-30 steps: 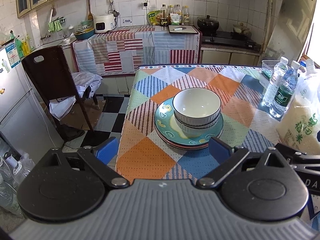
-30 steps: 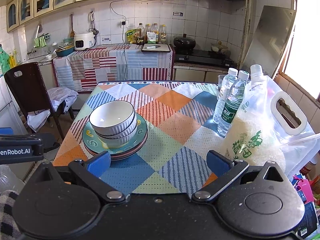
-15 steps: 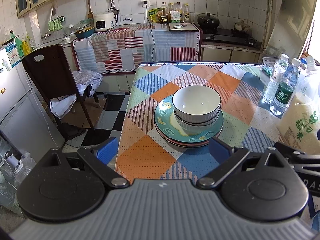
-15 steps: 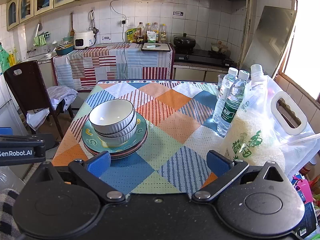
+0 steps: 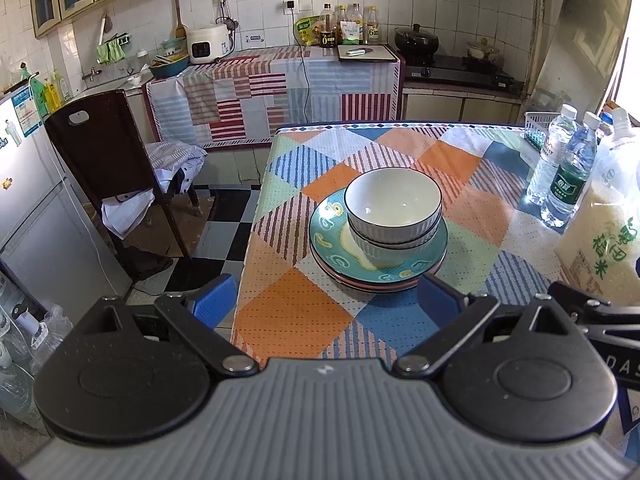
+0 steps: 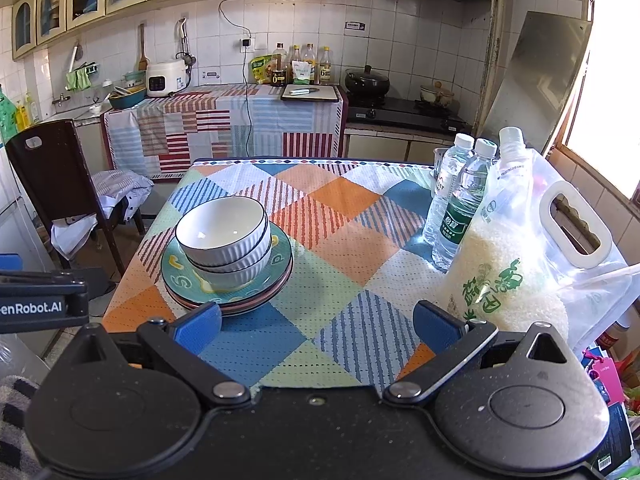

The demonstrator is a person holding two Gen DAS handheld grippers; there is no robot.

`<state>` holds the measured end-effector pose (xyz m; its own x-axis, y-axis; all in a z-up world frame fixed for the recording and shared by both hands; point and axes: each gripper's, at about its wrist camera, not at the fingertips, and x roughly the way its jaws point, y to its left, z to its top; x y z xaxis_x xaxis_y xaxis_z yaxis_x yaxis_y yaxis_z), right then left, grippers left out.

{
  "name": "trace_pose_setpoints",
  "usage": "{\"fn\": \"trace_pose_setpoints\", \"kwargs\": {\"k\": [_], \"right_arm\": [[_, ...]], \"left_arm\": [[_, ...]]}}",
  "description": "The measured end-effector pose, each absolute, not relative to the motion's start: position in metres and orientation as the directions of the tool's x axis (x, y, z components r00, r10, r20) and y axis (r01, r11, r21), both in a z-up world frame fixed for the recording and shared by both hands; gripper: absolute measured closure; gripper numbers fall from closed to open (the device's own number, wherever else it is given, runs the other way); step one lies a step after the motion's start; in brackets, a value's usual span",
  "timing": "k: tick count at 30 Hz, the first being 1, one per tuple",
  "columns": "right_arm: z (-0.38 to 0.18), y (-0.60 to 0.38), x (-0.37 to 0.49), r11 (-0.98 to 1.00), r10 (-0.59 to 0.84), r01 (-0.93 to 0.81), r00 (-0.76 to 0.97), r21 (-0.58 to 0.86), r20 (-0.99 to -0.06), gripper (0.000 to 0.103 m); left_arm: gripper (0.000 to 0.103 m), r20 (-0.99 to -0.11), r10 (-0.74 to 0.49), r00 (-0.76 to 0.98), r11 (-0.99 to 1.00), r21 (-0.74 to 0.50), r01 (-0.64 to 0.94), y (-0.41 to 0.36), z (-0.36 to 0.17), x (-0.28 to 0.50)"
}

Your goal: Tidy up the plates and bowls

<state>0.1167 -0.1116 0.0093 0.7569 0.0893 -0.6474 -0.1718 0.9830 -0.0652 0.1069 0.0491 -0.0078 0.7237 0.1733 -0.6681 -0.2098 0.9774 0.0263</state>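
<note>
Two white ribbed bowls are nested on a stack of plates; the top plate is teal with yellow marks, with a pink plate under it. The stack stands on the patchwork tablecloth near the table's left side. It also shows in the right wrist view: the bowls and the plates. My left gripper is open and empty, just short of the stack. My right gripper is open and empty, with its left finger near the plates' rim.
Two water bottles and a bag of rice stand at the table's right side. A small basket sits at the far right corner. A dark chair with cloth stands left of the table. A fridge is at the far left.
Both grippers have drawn back a little from the stack and stay open. The bowls and plates have not moved.
</note>
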Motion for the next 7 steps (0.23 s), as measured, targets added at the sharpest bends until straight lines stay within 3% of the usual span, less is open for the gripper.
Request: {"fn": "trace_pose_setpoints", "kwargs": {"k": [7], "right_arm": [[0.0073, -0.1139, 0.1174, 0.983, 0.087, -0.171, 0.754, -0.067, -0.651, 0.000]], "left_arm": [[0.005, -0.671, 0.169, 0.722, 0.980, 0.037, -0.194, 0.0479, -0.0085, 0.1058]]}}
